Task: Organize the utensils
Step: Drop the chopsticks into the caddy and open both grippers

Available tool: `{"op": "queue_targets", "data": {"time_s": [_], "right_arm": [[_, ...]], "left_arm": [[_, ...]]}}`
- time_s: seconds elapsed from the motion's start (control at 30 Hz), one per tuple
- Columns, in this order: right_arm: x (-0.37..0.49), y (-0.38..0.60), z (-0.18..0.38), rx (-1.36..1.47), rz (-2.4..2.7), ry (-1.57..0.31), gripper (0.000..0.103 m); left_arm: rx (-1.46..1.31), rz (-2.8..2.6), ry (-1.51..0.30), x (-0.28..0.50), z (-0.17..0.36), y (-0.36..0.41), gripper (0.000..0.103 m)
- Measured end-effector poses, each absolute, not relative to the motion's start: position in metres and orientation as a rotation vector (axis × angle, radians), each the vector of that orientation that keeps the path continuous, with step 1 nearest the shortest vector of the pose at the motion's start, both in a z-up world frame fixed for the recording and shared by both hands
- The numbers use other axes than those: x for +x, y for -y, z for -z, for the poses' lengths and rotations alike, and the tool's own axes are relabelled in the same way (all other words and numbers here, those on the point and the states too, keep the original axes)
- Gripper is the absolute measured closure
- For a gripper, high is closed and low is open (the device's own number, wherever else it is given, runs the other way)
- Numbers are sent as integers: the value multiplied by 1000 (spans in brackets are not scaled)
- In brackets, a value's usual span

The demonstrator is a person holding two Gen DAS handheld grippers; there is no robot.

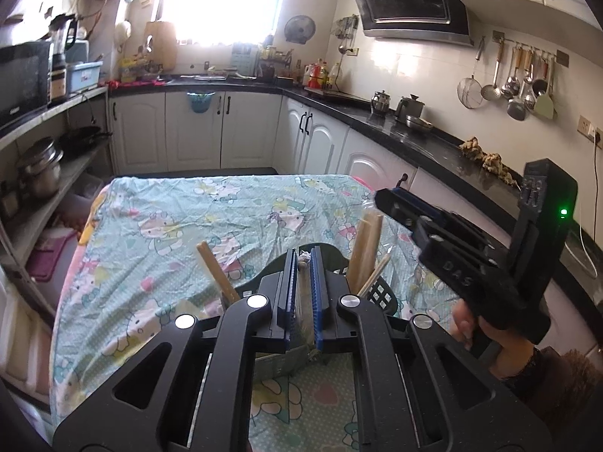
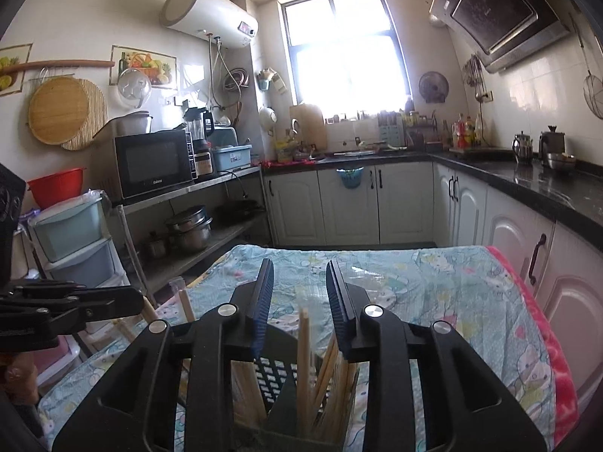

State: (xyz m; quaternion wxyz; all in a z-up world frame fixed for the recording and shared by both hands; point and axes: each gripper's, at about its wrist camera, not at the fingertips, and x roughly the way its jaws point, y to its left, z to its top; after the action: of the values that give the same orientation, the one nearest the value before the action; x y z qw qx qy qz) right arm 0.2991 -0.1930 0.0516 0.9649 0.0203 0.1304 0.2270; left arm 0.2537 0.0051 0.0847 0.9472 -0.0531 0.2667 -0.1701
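Observation:
A dark green slotted utensil holder (image 1: 380,295) stands on the table with several wooden chopsticks (image 1: 365,248) upright in it. My left gripper (image 1: 303,260) is shut on a thin clear-wrapped item with a small knob at its top, just above the holder. In the right wrist view the holder (image 2: 273,376) sits right below my right gripper (image 2: 299,282), which is open and empty over the chopsticks (image 2: 304,358). The right gripper also shows in the left wrist view (image 1: 388,197), hovering to the right of the holder.
The table wears a Hello Kitty patterned cloth (image 1: 196,218). A black counter (image 1: 414,132) with kettles runs along the right; white cabinets (image 2: 350,203) line the back. A metal shelf (image 2: 196,226) with pots and a microwave (image 2: 154,162) stands at left.

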Motion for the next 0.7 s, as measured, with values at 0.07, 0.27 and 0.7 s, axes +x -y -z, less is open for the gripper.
{"op": "queue_targets", "data": {"time_s": [0.07, 0.27, 0.7], "right_arm": [[296, 195, -54, 43, -460, -269, 66], [283, 201, -65, 51, -457, -282, 54], [239, 209, -85, 29, -445, -298, 30]], "left_arm": [[-118, 340, -542, 252, -85, -8, 99], [-144, 325, -513, 243, -95, -15, 80], [-187, 270, -427, 205, -127, -30, 36]]}}
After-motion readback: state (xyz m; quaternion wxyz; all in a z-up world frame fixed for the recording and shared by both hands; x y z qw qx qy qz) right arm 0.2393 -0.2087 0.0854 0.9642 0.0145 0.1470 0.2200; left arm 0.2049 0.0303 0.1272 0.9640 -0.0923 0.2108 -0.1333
